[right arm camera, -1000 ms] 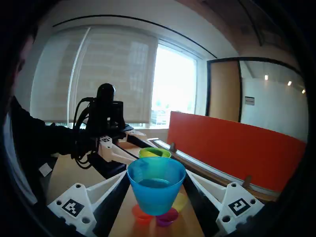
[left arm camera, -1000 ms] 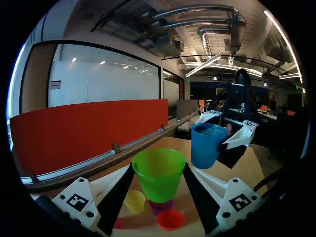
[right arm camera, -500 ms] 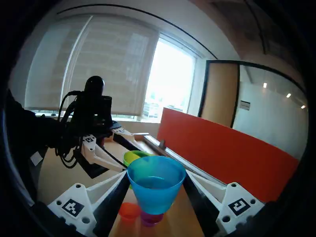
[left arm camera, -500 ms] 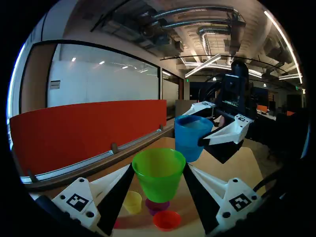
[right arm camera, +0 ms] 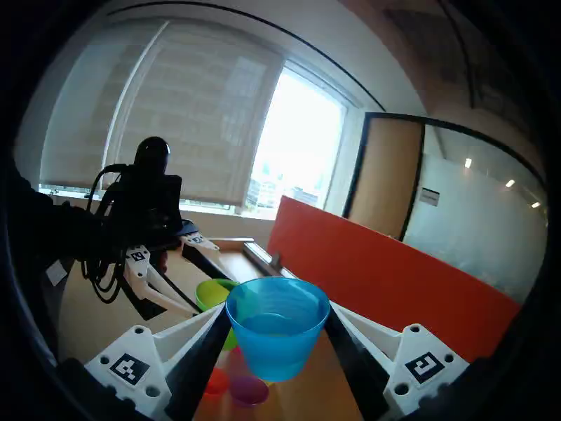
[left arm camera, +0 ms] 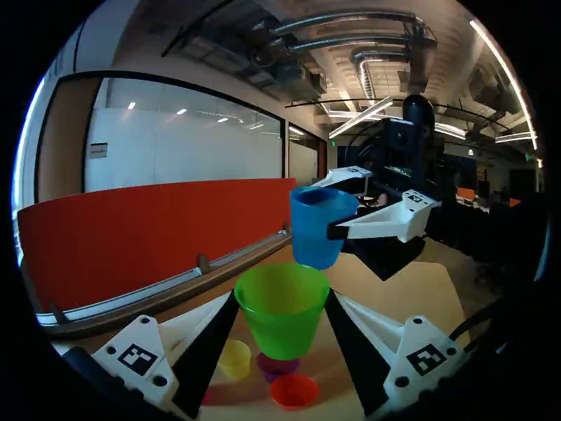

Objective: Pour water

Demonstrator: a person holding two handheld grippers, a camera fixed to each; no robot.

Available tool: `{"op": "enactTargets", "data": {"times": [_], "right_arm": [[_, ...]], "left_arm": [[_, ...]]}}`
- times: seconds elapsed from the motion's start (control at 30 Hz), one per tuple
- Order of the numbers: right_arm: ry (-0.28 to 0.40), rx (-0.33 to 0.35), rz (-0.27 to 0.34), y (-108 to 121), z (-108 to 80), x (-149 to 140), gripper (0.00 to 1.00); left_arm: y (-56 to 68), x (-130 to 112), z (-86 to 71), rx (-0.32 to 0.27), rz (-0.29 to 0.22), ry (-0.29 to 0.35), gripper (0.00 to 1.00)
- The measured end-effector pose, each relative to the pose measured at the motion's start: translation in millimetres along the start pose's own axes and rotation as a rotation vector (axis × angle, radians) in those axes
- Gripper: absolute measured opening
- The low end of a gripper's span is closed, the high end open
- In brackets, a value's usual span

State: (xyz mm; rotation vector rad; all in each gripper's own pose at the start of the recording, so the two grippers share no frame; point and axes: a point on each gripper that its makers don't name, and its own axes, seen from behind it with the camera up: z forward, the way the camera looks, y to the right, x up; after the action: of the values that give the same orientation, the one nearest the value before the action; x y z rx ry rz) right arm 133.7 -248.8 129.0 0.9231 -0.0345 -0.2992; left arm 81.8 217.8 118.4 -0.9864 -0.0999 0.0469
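Observation:
My left gripper (left arm camera: 282, 316) is shut on a green cup (left arm camera: 282, 306), held upright above the wooden table (left arm camera: 421, 288). My right gripper (right arm camera: 278, 330) is shut on a blue cup (right arm camera: 278, 326) with water in it. In the left gripper view the blue cup (left arm camera: 319, 226) hangs just above and behind the green cup's rim, held by the right gripper (left arm camera: 365, 203), upright or barely tilted. In the right gripper view the green cup (right arm camera: 212, 295) sits low to the left of the blue one, held by the left gripper (right arm camera: 175, 274).
Small cups lie on the table below: yellow (left arm camera: 235, 358), purple (left arm camera: 278, 366) and orange-red (left arm camera: 294, 390). A red partition (left arm camera: 154, 231) with a rail runs along the table's far edge. A person's dark sleeve (right arm camera: 49, 238) reaches in behind the left gripper.
The right gripper has carried the blue cup up and leftward in the left gripper view, from beside the green cup to just over its rim. The green cup has held still.

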Motion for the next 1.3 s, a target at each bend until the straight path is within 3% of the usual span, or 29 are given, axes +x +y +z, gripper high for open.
{"op": "enactTargets", "data": {"times": [0.3, 0.7, 1.3], "right_arm": [[0.007, -0.007, -0.045, 9, 4.3, 12, 0.91], [0.003, 0.009, -0.126, 7, 9.5, 17, 0.91], [0.009, 0.003, -0.256, 12, 14.9, 29, 0.91]], "left_arm": [[3.5, 1, -0.4, 0.004, 0.001, 0.000, 0.87], [19.0, 5, -4.6, -0.022, 0.008, 0.003, 0.87], [24.3, 8, -4.8, -0.030, 0.014, 0.022, 0.87]]}}
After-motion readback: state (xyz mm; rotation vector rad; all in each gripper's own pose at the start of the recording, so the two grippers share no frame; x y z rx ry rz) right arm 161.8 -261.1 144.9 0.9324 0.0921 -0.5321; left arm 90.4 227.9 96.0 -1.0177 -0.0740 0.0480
